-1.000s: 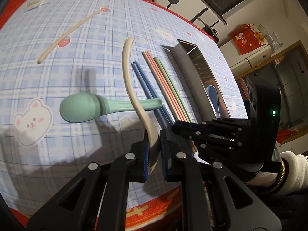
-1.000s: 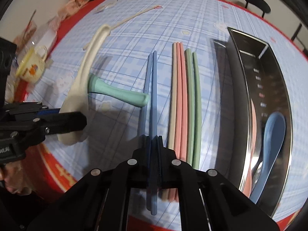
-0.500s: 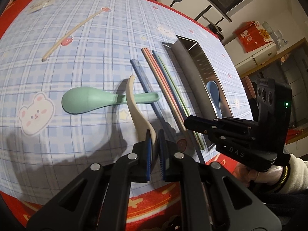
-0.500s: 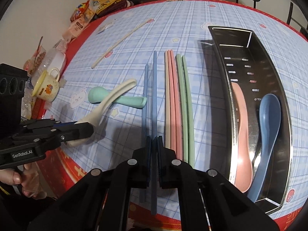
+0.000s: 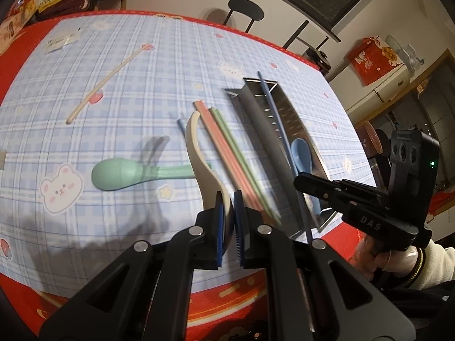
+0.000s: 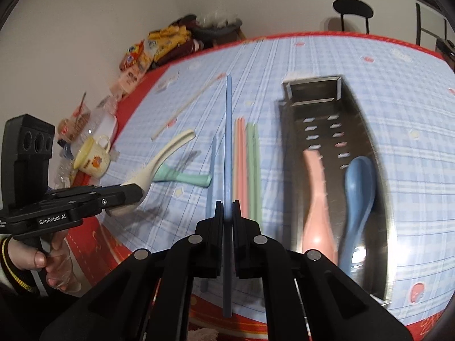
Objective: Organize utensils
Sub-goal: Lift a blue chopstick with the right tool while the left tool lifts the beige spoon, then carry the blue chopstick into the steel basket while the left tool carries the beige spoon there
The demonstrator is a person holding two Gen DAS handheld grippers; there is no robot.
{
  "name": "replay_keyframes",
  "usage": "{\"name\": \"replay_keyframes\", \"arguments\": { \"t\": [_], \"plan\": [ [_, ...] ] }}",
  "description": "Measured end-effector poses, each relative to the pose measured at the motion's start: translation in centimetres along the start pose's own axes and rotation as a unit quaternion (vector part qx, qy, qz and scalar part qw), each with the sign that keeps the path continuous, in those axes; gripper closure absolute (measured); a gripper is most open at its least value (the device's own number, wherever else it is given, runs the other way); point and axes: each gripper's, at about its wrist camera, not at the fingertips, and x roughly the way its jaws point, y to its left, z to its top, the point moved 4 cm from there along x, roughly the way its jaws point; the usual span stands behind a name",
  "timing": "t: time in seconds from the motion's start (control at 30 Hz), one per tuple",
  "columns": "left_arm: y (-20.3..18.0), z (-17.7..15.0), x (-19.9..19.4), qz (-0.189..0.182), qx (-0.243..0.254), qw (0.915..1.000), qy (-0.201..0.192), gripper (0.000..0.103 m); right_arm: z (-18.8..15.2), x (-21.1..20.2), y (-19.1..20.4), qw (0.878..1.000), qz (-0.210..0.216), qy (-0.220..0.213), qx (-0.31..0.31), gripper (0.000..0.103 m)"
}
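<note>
My left gripper (image 5: 227, 207) is shut on the bowl end of a cream spoon (image 5: 196, 147), held above the checked cloth with its handle pointing away. My right gripper (image 6: 227, 210) is shut on one blue chopstick (image 6: 228, 142), lifted clear of the table; in the left wrist view that chopstick (image 5: 273, 105) hangs over the steel tray (image 5: 256, 113). Its mate, the other blue chopstick (image 6: 212, 170), lies on the cloth. Beside it lie pink chopsticks (image 6: 239, 156) and green chopsticks (image 6: 253, 164). A green spoon (image 5: 119, 173) lies flat at the left. The tray (image 6: 287, 142) holds a pink spoon (image 6: 314, 199) and a blue spoon (image 6: 358, 193).
A single cream chopstick (image 5: 105, 81) lies far out on the cloth. A yellow cup (image 6: 92, 157) and snack packets (image 6: 167, 39) crowd the table's left edge. A black stool (image 5: 246, 10) stands beyond the far edge. The near edge has a red border.
Both grippers have risen. The cream spoon came off the table above the green spoon. The blue chopstick left its mate and swung right, toward the tray.
</note>
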Motion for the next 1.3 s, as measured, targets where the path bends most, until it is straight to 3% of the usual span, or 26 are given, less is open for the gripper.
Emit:
{"name": "replay_keyframes", "arguments": {
  "t": [0.37,0.8,1.3],
  "plan": [
    [-7.1,0.9,1.8,-0.013,0.033,0.9994,0.002,0.092,0.2,-3.3,-5.8,0.999,-0.007,-0.023,0.034,0.096],
    [-12.0,2.3,7.4,-0.042,-0.014,0.9988,0.022,0.092,1.2,-3.6,-10.8,0.998,0.01,0.019,0.053,0.096],
    [-12.8,2.0,11.7,0.015,-0.026,0.9978,0.059,0.092,1.8,-3.2,-11.8,0.998,0.034,0.04,0.033,0.096]
  ]
}}
